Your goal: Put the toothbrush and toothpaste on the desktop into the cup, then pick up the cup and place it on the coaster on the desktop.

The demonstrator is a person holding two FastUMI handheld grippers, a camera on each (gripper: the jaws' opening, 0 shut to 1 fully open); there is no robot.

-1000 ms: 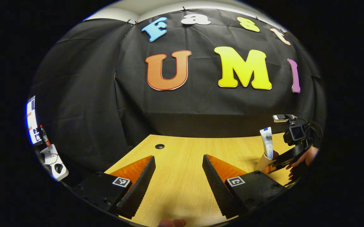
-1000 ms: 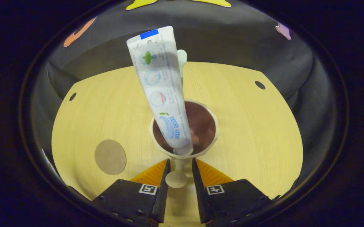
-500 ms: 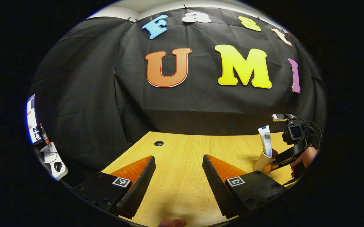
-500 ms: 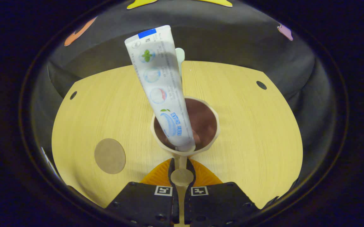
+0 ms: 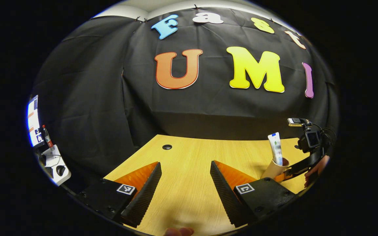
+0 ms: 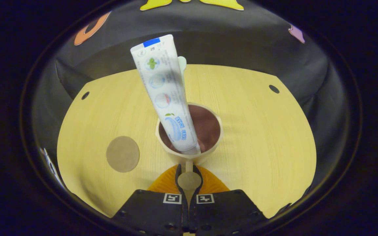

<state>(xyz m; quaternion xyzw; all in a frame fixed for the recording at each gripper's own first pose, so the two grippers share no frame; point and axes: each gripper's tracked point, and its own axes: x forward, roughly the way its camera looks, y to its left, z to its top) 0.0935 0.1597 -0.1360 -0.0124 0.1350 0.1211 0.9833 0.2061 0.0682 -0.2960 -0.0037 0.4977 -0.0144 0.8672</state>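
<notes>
Cup: pale beige, dark reddish-brown inside, standing on the wooden desktop with its handle turned toward the right gripper. Contents: one toothpaste tube, white with a blue band at the top, cap end down in the cup and leaning up to the left over the rim; one toothbrush, of which a pale green end shows just behind the tube's upper part, the rest hidden.

Right gripper: fingers clenched on the cup's handle, pressing on its round end from both sides, just below the cup's rim.

Coaster: flat brown disc on the desktop, left of the cup and a little nearer the gripper, apart from it, nothing on it.

Left gripper: released, fingers spread wide with bare desktop between them. In the left gripper view, far to the right of this gripper, the cup stands with the toothpaste tube rising from it, the right gripper against its side and a hand behind.
</notes>
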